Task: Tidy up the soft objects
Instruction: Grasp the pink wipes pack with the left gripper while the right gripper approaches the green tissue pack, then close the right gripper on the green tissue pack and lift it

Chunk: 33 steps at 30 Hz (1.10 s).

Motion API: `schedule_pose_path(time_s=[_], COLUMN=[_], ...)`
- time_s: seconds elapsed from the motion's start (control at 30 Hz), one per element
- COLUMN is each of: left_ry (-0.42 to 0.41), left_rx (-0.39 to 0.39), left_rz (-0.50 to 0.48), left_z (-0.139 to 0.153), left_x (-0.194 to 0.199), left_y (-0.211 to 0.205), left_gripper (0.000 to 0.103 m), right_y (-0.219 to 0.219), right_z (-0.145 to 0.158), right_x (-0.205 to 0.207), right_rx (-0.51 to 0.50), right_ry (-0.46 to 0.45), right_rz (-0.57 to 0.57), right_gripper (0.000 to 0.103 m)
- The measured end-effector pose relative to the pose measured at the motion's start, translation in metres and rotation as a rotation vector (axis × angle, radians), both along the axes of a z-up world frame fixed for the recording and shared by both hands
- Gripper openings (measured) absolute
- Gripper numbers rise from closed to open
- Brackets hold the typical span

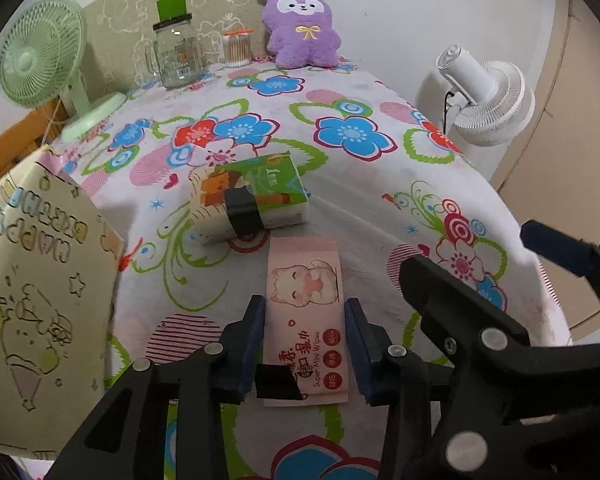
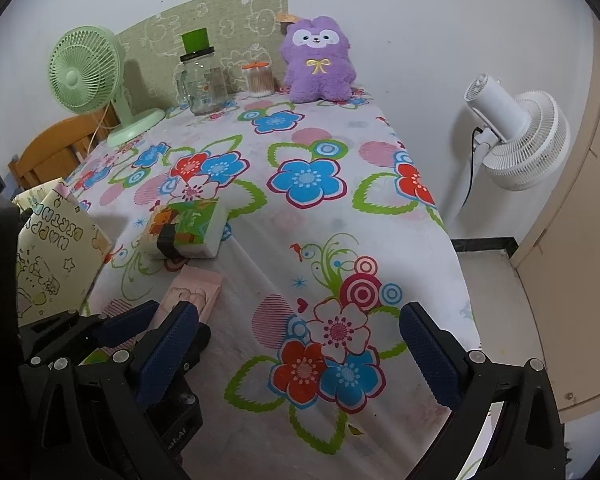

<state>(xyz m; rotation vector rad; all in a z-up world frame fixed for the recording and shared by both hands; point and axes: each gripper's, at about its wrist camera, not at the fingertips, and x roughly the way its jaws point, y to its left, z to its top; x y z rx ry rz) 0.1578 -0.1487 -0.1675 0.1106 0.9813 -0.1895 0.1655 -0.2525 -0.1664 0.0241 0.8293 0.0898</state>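
Observation:
A pink wet-wipes pack (image 1: 305, 300) with a cat picture and a strip of black tape lies flat on the floral tablecloth (image 1: 352, 184). My left gripper (image 1: 305, 340) has a blue pad against each long side of it, shut on the pack. Just beyond lies a green tissue pack (image 1: 256, 196) wrapped in black tape. A purple plush toy (image 1: 300, 28) sits upright at the table's far edge. My right gripper (image 2: 300, 360) hangs over the cloth to the right of the left one, open wide, with nothing between its fingers. The wipes pack (image 2: 198, 286) shows partly behind its left finger.
A yellow "Happy Birthday" gift bag (image 1: 40, 300) stands at the left edge. A green desk fan (image 1: 40, 64), a glass jar (image 1: 178, 56) and a cotton-swab tub (image 1: 238, 48) line the back. A white floor fan (image 1: 488, 96) stands off the table's right side.

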Motion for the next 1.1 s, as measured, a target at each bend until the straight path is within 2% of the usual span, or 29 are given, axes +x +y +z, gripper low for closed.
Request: schedule_pose_path(time_s=[0.37, 0.53, 1.1], left_ry=[-0.014, -0.019, -0.003], left_rx=[0.004, 0.030, 0.011], left_rz=[0.036, 0.064, 0.146], left_z=[0.009, 0.012, 0.013], left_x=[-0.006, -0.005, 0.013], left_y=[0.015, 0.022, 0.048], left_gripper=[0.040, 0.040, 0.040], right_y=[0.013, 0.022, 0.053], right_z=[0.006, 0.009, 0.014], right_x=[-0.004, -0.003, 0.024], right_rx=[-0.009, -0.016, -0.029], right_ry=[-0.017, -0.020, -0.033], right_rz=[0.027, 0.050, 0.143], right_gripper=[0.102, 0.102, 0.102])
